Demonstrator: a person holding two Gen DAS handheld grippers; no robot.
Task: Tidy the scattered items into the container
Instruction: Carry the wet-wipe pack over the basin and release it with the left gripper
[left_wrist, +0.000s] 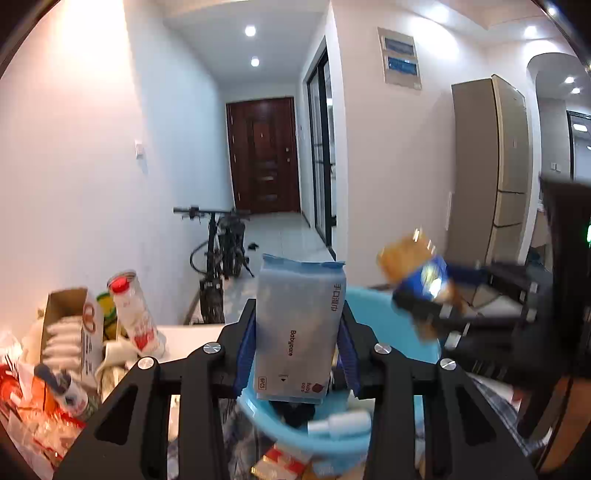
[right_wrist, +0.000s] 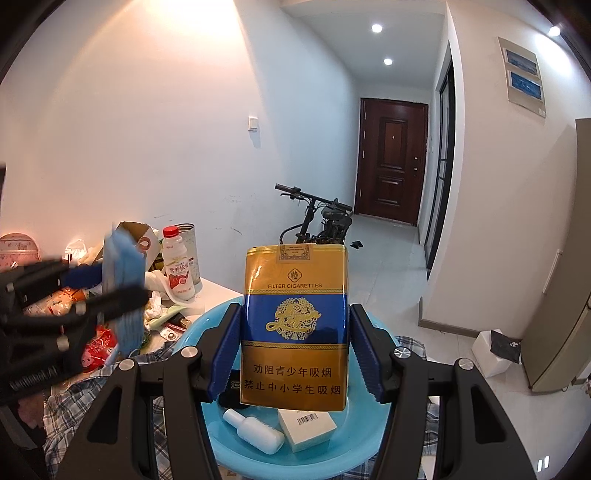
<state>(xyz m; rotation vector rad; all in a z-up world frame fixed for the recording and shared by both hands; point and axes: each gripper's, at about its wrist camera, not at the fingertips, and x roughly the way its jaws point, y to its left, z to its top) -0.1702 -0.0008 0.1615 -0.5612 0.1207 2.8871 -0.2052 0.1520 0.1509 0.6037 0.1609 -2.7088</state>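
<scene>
My left gripper (left_wrist: 297, 343) is shut on a grey-blue Babycare wipes pack (left_wrist: 299, 332), held upright over the near rim of the light blue basin (left_wrist: 391, 321). My right gripper (right_wrist: 295, 350) is shut on a gold and blue cigarette pack (right_wrist: 295, 325), upright above the blue basin (right_wrist: 210, 321). In the basin lie a small white bottle (right_wrist: 255, 435) and a white box (right_wrist: 306, 428). The right gripper with the cigarette pack (left_wrist: 417, 273) shows blurred in the left wrist view. The left gripper with the wipes pack (right_wrist: 123, 291) shows at the left of the right wrist view.
A cluttered pile sits to the left: an open cardboard box (left_wrist: 70, 332), a white drink bottle with a red cap (right_wrist: 179, 266), red snack wrappers (left_wrist: 22, 402), crumpled tissues. A plaid cloth (right_wrist: 74, 406) lies under the basin. A bicycle (right_wrist: 317, 221) stands behind the table.
</scene>
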